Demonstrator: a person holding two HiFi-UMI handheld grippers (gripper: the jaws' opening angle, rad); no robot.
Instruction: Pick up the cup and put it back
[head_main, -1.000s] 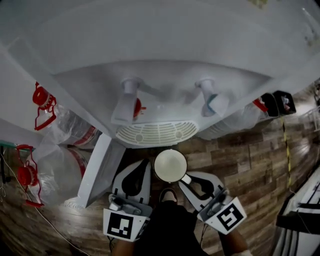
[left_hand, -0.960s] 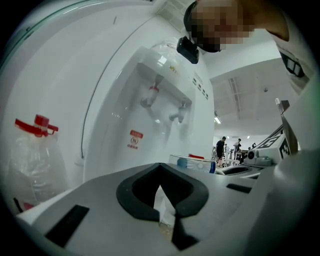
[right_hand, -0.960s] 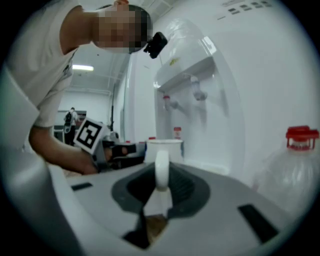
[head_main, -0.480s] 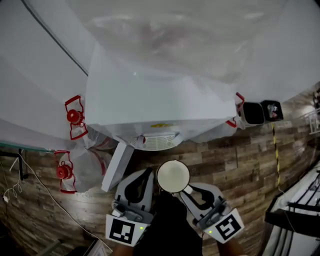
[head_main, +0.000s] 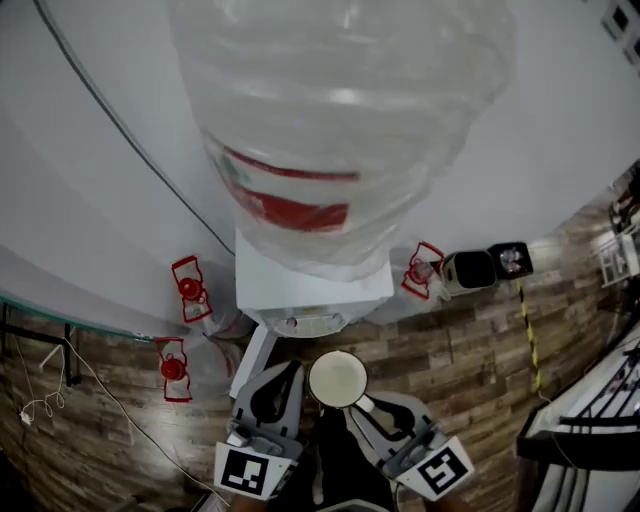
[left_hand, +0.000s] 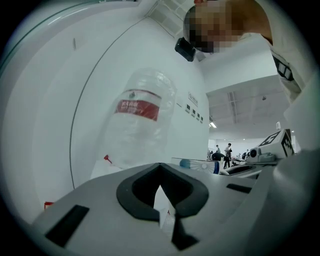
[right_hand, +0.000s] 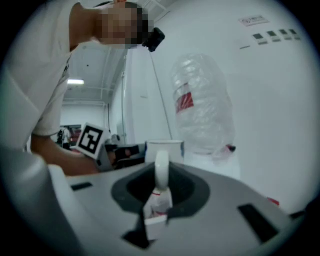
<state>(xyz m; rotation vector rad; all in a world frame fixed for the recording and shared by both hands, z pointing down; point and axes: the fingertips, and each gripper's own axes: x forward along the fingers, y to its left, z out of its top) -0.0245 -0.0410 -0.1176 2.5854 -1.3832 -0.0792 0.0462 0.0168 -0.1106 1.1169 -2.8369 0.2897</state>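
Cup (head_main: 338, 379): upright, mouth open to the head view, at lower centre of the frame, below the dispenser (head_main: 310, 295). Its handle (right_hand: 161, 170) runs back into the right gripper (head_main: 365, 403), fingers clenched on it. The left gripper (head_main: 293, 366), just left of the cup, has its fingers closed on nothing. Setting the cup back likely falls to the right hand.

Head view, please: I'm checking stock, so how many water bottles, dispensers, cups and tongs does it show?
Water bottles: 4
Dispenser: 1
Cup: 1
Tongs: 2 (left tongs, right tongs)
Total: 8
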